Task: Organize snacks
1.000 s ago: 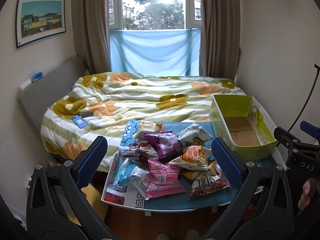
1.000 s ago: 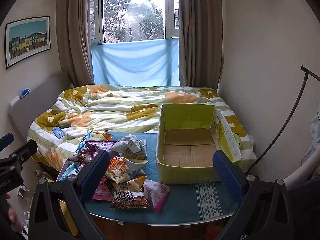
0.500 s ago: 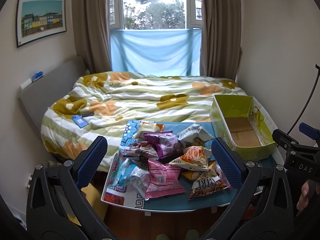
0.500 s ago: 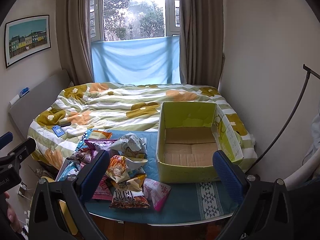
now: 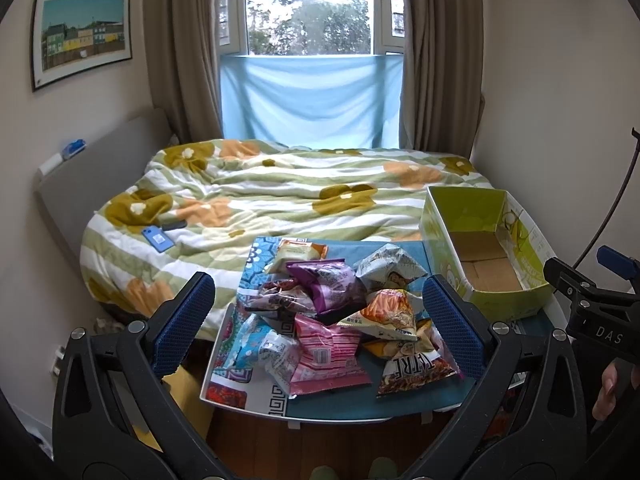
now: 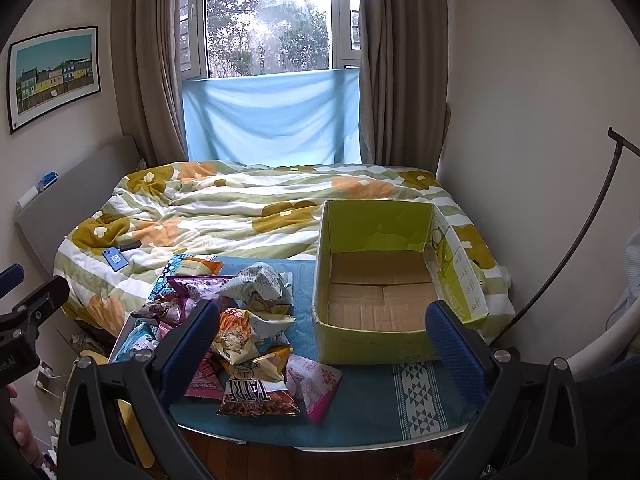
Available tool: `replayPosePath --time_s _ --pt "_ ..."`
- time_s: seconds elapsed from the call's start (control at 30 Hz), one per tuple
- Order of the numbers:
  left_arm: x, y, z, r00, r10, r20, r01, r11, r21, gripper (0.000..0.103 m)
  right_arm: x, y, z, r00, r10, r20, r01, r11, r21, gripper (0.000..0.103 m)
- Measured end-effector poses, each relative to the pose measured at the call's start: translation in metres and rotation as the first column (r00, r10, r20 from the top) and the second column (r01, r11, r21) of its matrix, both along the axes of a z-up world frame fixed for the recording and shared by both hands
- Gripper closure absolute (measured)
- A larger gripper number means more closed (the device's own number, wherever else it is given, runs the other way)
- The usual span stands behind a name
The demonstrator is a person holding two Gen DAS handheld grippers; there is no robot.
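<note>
Both tools, left tool [image 5: 318,320] and right tool [image 6: 322,338], are spread apart, holding nothing. Snack bags [image 5: 328,312] lie piled on the surface [image 6: 360,420], left of the cardboard box [image 6: 380,340].

Daylight pours through the window [image 5: 310,8], trees blurred behind the glass. A pale blue cloth [image 5: 310,100] hangs across its lower part, brown curtains [image 5: 180,52] on both sides. Cream walls all round, and on the left one a framed picture [image 5: 82,36] of coloured houses. The bed [image 6: 260,208] fills the room, its grey headboard [image 5: 96,172] along the left wall, a rumpled flowered duvet [image 5: 280,196] over it. Below, dark wooden floor [image 5: 256,444].
</note>
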State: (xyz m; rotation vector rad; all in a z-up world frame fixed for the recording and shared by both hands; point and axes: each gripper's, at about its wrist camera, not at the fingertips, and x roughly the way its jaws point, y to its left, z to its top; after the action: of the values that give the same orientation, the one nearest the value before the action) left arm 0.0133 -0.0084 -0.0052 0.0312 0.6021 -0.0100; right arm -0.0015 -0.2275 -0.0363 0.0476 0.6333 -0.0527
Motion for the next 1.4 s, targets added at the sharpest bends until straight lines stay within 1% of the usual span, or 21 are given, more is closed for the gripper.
replayPosePath --time_s 1.07,1.27,1.4 --pt "0.003 -0.003 -0.005 1.0 0.0 -0.012 0.0 1.0 -0.009 0.0 0.0 -0.001 -0.004 1.0 0.002 -0.011 -0.002 1.0 0.002 0.001" --pt "0.002 0.005 -0.011 0.998 0.032 -0.05 -0.033 0.999 -0.023 0.0 0.001 -0.001 -0.005 0.999 0.018 -0.027 -0.018 1.0 0.012 0.001" --pt "0.002 0.016 -0.03 0.992 0.086 -0.095 -0.088 0.996 -0.014 0.0 0.004 0.001 -0.013 0.996 0.065 -0.058 -0.064 0.998 0.018 0.001"
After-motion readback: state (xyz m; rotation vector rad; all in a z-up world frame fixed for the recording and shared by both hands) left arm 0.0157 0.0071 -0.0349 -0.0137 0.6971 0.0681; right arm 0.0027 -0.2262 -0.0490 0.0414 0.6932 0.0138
